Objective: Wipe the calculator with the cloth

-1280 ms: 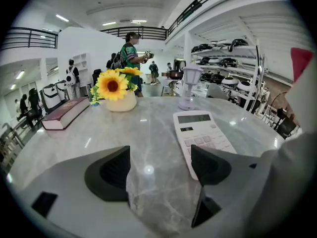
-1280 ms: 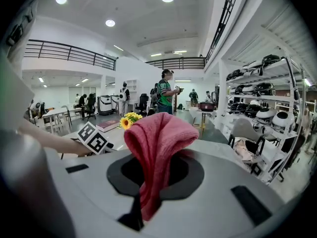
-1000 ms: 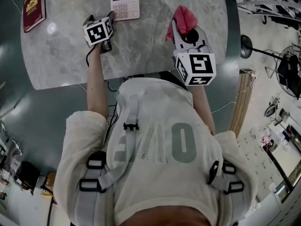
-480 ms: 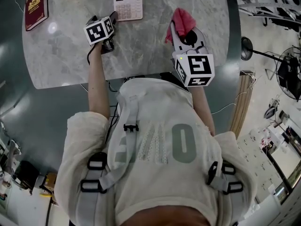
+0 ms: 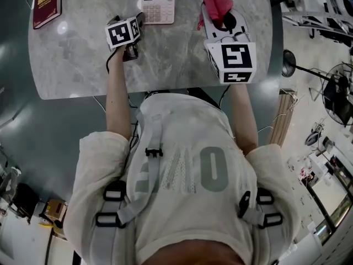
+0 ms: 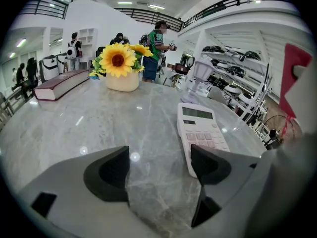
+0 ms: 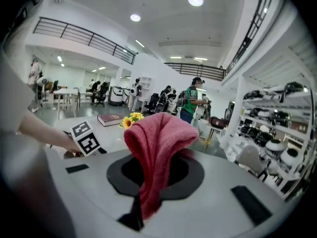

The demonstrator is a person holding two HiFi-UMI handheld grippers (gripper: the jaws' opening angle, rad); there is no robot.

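So the whole setup is carried by a grey marble-look table (image 5: 182, 54) with a rounded outline; pale veins and a few glare spots can be seen across the top. A white calculator (image 5: 158, 5) is laid flat near the far edge, keys up, with the display end turned away. A dark red book (image 5: 46, 4) with gold print is laid flat over at the far left corner, well apart from the calculator. Between the two, a small cream pot (image 6: 122, 81) of sunflowers (image 6: 118, 59) is stood upright, and in the left gripper view it's seen just beside the book.
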